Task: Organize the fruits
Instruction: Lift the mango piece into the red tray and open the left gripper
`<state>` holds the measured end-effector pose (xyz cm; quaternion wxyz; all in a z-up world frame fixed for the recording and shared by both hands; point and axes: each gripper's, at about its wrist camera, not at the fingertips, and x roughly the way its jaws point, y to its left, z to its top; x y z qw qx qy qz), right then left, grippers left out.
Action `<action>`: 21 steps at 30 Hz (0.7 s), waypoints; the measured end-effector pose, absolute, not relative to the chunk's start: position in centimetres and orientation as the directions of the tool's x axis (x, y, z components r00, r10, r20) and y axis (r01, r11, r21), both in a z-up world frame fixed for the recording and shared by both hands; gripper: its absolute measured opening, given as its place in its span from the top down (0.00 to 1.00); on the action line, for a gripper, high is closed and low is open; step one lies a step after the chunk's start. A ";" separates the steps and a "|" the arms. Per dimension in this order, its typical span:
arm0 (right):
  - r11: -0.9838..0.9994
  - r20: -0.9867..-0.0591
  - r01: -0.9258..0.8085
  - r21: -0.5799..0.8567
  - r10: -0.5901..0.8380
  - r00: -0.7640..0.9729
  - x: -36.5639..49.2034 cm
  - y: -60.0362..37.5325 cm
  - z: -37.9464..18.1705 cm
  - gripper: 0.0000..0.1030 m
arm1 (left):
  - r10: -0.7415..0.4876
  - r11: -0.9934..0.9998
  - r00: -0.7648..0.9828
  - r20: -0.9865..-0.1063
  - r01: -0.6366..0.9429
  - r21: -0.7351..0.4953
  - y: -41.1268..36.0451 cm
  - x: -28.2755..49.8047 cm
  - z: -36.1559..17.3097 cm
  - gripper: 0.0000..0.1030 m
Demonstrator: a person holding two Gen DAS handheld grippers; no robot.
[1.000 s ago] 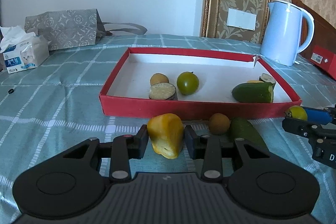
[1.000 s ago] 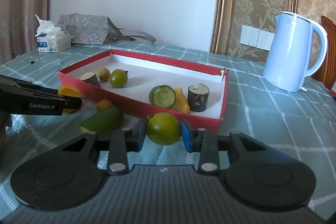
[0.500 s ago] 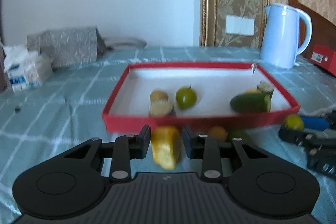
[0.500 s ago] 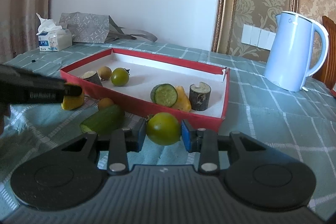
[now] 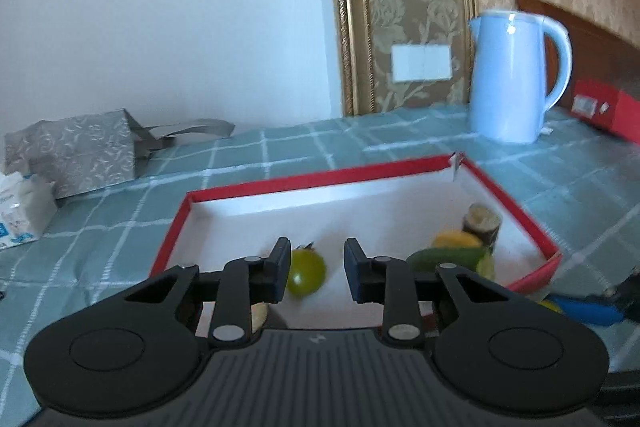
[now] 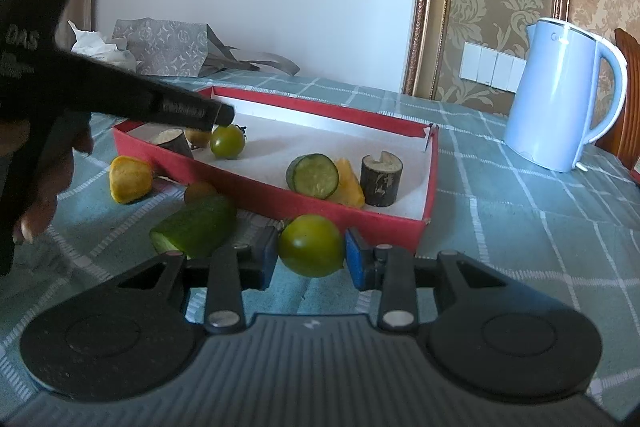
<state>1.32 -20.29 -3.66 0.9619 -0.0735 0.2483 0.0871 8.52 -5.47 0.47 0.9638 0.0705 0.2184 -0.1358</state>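
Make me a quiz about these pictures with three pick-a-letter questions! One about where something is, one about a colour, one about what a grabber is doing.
1. Where does the brown stump piece stand? A in a bowl; B in the red tray; C on a plate.
2. What colour is the kettle? A light blue; B black; C yellow.
3. What is the right gripper doing? A hanging open, empty; B holding a spoon; C holding the green fruit.
Answers: B, it stands on the tray's white floor; A, its body is pale blue; C, the fruit sits between both jaws.
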 end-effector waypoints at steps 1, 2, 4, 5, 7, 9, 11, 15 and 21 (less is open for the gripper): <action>0.974 -0.491 -0.205 -0.097 0.133 0.861 1.3 -20.3 -3.7 0.67 | -0.234 0.957 0.871 -0.432 0.285 0.057 -4.8 8.3 0.8 0.72; 0.974 -0.491 -0.207 -0.095 0.134 0.861 1.3 -20.3 -3.7 0.67 | -0.232 0.962 0.875 -0.425 0.272 0.035 -3.8 8.0 1.2 0.72; 0.973 -0.492 -0.213 -0.093 0.141 0.859 1.3 -20.3 -3.6 0.67 | -0.234 0.967 0.875 -0.424 0.255 -0.008 -1.6 7.4 1.8 0.72; 0.972 -0.491 -0.217 -0.090 0.146 0.859 1.3 -20.4 -3.6 0.67 | -0.242 0.967 0.870 -0.429 0.255 -0.028 -0.6 7.1 2.0 0.72; 0.970 -0.492 -0.228 -0.084 0.159 0.856 1.3 -20.3 -3.6 0.67 | -0.240 0.968 0.857 -0.457 0.247 -0.046 0.9 6.5 1.9 0.57; 0.968 -0.493 -0.236 -0.086 0.164 0.854 1.2 -20.2 -3.6 0.67 | -0.218 0.975 0.851 -0.478 0.211 -0.069 2.0 5.9 1.4 0.36; 0.967 -0.494 -0.241 -0.087 0.168 0.853 1.1 -20.1 -3.6 0.67 | -0.209 0.977 0.851 -0.483 0.200 -0.070 2.3 5.2 0.5 0.35; 0.967 -0.498 -0.240 -0.089 0.165 0.852 1.2 -20.2 -3.7 0.67 | -0.210 0.973 0.837 -0.505 0.228 -0.027 1.6 5.0 -0.9 0.35; 0.966 -0.501 -0.241 -0.092 0.164 0.850 1.2 -20.1 -3.8 0.67 | -0.201 0.969 0.816 -0.542 0.248 0.013 0.5 5.5 -2.5 0.36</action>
